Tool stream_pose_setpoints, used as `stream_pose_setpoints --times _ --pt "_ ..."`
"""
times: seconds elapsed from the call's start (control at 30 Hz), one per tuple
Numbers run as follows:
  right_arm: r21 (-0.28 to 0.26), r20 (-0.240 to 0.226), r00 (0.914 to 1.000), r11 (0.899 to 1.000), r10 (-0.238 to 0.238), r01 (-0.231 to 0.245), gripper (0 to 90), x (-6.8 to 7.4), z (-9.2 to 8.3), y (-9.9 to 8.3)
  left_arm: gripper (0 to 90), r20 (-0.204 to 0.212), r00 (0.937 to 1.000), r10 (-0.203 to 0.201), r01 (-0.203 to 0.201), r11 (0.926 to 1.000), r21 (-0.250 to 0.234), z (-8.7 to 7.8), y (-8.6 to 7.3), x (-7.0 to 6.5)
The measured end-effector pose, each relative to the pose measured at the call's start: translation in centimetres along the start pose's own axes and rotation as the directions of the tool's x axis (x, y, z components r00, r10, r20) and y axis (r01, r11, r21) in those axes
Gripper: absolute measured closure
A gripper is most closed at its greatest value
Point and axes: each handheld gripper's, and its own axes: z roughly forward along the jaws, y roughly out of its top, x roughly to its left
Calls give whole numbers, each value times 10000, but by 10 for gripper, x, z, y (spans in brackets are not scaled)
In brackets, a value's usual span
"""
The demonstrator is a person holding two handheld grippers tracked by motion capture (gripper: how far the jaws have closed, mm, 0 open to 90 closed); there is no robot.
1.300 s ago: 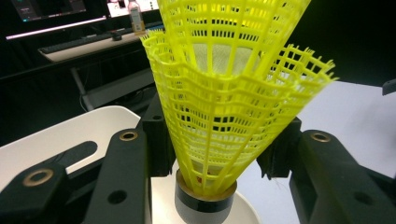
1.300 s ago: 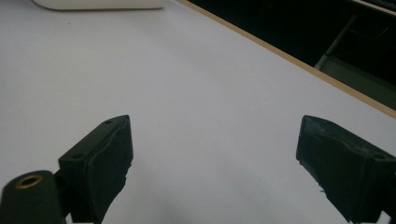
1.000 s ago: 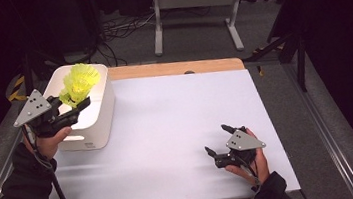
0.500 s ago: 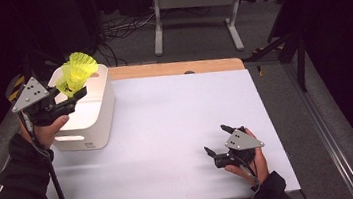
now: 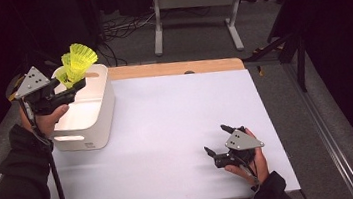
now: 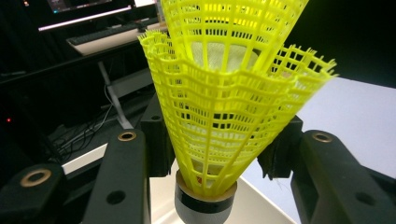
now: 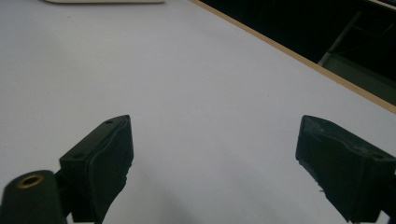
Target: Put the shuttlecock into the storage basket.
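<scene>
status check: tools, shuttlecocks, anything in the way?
Left tool shut on nested yellow shuttlecocks, above the white bin. Right tool open, nothing between pads, low over table. Nothing obstructing.

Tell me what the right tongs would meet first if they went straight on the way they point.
Probably nothing soon: the right tongs stand open over the bare white table; its wooden edge lies ahead.

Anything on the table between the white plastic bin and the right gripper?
Nothing: bare white tabletop separates white plastic bin from right gripper, per the high view.
</scene>
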Motion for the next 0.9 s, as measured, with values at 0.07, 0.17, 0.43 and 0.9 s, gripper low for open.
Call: stream_pose_setpoints --times 0.07,0.17,0.43,0.9 --pt "27 -8 10000 10000 -4 4 118 0 0 0 541 21 10000 -23 23 10000 64 2 0 2" --pt "16 -6 10000 10000 -7 7 118 0 0 0 539 4 10000 10 -10 9998 207 4 0 4" --pt "32 -46 10000 10000 -10 10 118 0 1 0 533 -36 10000 -22 24 9980 639 9 -1 13" --pt "66 -67 10000 10000 6 -6 117 0 2 -1 528 -124 9996 -240 256 9878 1536 23 -11 27"
